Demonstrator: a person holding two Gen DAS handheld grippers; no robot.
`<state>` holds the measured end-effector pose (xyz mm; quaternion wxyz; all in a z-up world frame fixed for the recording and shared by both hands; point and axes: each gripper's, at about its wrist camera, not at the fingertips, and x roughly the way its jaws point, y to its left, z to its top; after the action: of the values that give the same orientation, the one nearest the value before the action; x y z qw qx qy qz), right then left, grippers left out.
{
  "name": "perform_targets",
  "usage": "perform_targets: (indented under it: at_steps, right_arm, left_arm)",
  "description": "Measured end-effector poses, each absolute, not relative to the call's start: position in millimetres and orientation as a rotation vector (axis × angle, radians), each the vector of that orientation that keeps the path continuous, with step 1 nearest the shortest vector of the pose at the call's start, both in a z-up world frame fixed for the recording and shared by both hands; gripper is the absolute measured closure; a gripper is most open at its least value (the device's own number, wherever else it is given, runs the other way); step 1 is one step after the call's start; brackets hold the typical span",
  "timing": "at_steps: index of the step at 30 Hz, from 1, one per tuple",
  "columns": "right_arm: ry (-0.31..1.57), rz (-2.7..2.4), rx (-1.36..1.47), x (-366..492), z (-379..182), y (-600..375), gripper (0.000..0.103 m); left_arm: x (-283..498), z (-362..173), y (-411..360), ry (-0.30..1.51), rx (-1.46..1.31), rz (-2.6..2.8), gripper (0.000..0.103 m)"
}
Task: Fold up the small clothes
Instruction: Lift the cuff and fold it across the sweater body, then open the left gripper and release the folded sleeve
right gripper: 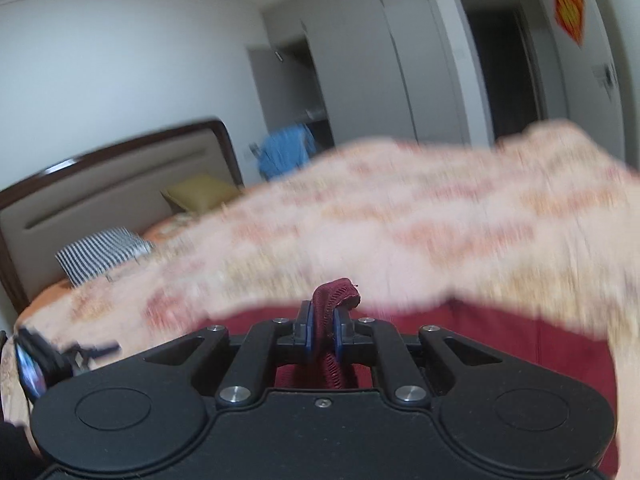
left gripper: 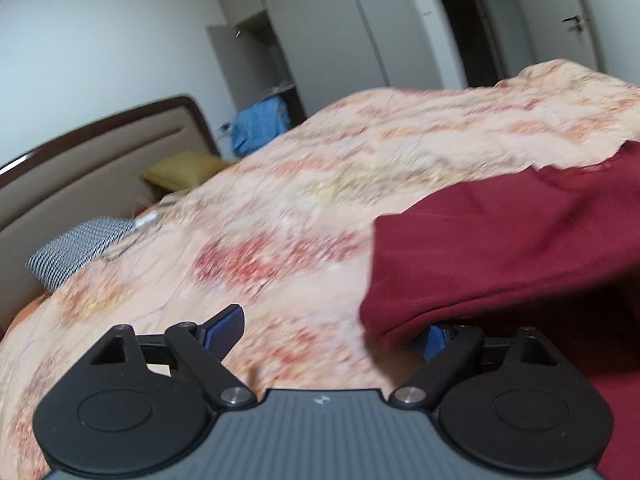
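Observation:
A dark red garment (left gripper: 500,248) lies on the bed's peach floral quilt (left gripper: 304,200), at the right of the left wrist view. Its lifted near edge droops over the right finger (left gripper: 434,340) of my left gripper (left gripper: 328,336). That gripper is open, its left blue pad (left gripper: 224,330) bare above the quilt and nothing pressed between the pads. My right gripper (right gripper: 323,332) is shut on a bunched, stitched edge of the dark red garment (right gripper: 334,300), which sticks up between the blue pads. More of the red cloth spreads below it.
A padded headboard (left gripper: 80,172) stands at the left, with a striped pillow (left gripper: 80,248) and a yellow pillow (left gripper: 184,168) before it. Behind the bed are a blue cloth (left gripper: 260,124), a grey wardrobe (left gripper: 352,40) with an open door, and a doorway (left gripper: 468,28).

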<state>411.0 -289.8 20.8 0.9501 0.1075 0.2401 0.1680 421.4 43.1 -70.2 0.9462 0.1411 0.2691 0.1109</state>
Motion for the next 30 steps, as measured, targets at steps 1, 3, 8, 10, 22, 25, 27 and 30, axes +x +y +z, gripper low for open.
perform_targets:
  at_steps: [1, 3, 8, 10, 22, 25, 27, 30]
  right_arm:
    - [0.521, 0.335, 0.224, 408, 8, -289, 0.093]
    - [0.575, 0.32, 0.22, 403, -14, -287, 0.093]
    - [0.659, 0.29, 0.21, 390, -52, -280, 0.092]
    - [0.671, 0.282, 0.215, 386, -60, -280, 0.092]
    - [0.658, 0.221, 0.149, 377, -70, -277, 0.071]
    - [0.643, 0.199, 0.124, 372, -70, -274, 0.052]
    - [0.62, 0.182, 0.093, 367, -71, -270, 0.042]
    - [0.594, 0.157, 0.005, 358, -76, -261, 0.036]
  left_arm:
    - [422, -70, 49, 0.56, 0.278, 0.228, 0.012]
    - [421, -69, 57, 0.575, 0.265, 0.219, 0.012]
    - [414, -69, 66, 0.64, 0.294, 0.114, 0.01]
    - [408, -70, 66, 0.649, 0.342, 0.088, 0.005]
    - [379, -32, 92, 0.59, 0.036, -0.012, 0.0]
    - [401, -33, 86, 0.587, -0.01, 0.017, 0.0]
    - [418, -41, 80, 0.595, -0.006, 0.053, 0.0]
    - [438, -60, 76, 0.639, 0.005, 0.125, 0.0]
